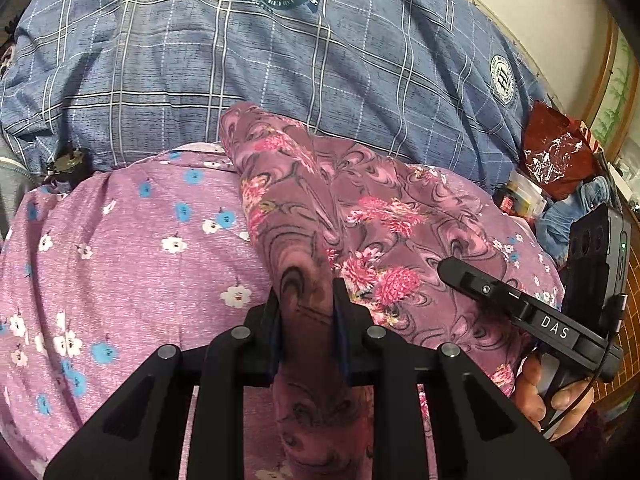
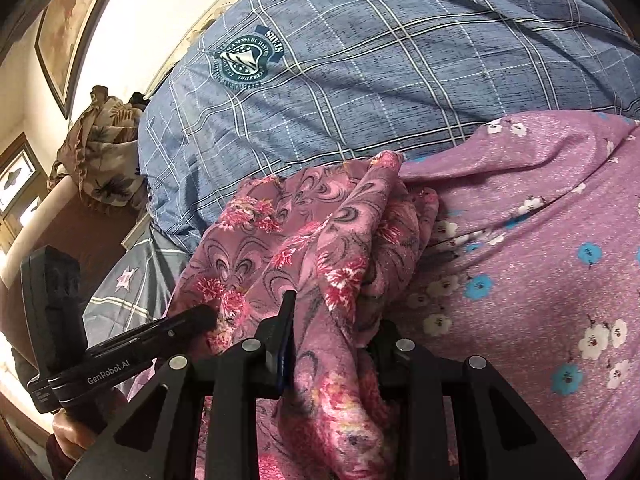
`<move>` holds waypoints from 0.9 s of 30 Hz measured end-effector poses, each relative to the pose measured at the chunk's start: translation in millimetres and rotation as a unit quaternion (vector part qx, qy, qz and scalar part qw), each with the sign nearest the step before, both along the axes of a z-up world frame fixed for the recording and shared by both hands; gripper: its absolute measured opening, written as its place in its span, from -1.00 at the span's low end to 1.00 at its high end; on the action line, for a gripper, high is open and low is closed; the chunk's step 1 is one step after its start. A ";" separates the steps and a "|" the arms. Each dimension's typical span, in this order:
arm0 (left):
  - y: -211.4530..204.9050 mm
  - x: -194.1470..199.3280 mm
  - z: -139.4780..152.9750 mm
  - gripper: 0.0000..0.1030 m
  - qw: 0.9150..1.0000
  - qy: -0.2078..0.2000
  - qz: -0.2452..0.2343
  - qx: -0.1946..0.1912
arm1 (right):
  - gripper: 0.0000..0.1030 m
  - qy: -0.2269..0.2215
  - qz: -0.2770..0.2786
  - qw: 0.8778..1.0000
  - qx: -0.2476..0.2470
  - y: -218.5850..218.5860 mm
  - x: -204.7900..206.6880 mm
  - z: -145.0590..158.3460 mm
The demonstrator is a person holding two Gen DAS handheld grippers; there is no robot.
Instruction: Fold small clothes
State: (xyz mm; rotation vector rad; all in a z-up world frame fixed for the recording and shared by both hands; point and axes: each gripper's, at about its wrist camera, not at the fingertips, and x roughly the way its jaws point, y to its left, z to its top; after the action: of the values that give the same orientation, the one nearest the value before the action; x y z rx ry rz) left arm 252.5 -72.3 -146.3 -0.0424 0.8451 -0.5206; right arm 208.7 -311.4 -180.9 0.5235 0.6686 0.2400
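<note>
Garment (image 1: 320, 208) edge hidden inside both claws.

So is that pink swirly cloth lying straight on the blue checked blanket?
No, the pink swirly cloth rests mostly on a purple flowered cloth.

Blue plaid bedcover (image 1: 280, 80) — red foil bag (image 1: 558, 148) beside it, framed picture (image 2: 60, 32).

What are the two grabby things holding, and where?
Both grip the pink flowery cloth. The left hand-held gripper pinches a bunched fold of it. The right hand-held gripper holds another gathered fold.
</note>
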 end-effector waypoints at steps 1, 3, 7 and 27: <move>1.4 -0.1 -0.1 -0.63 1.000 0.000 0.001 0.001 | -0.44 -0.001 0.001 1.000 0.000 1.7 0.4 0.1; 3.8 -0.5 -0.4 -0.63 1.000 0.000 0.002 0.002 | -0.44 0.000 0.003 1.000 0.000 4.6 1.4 0.2; 5.5 -0.7 -1.3 -0.63 1.000 0.002 0.004 0.003 | -0.44 0.001 0.007 1.000 -0.001 8.3 3.0 -1.0; 7.2 -1.4 -2.0 -0.63 1.000 0.003 0.006 0.009 | -0.44 0.002 0.011 1.000 -0.006 14.5 4.3 -1.6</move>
State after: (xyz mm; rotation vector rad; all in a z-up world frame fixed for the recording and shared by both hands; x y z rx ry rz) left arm 251.1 -65.0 -148.3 -0.0326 0.8538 -0.5027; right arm 213.0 -296.9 -182.4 0.5049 0.6797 0.2561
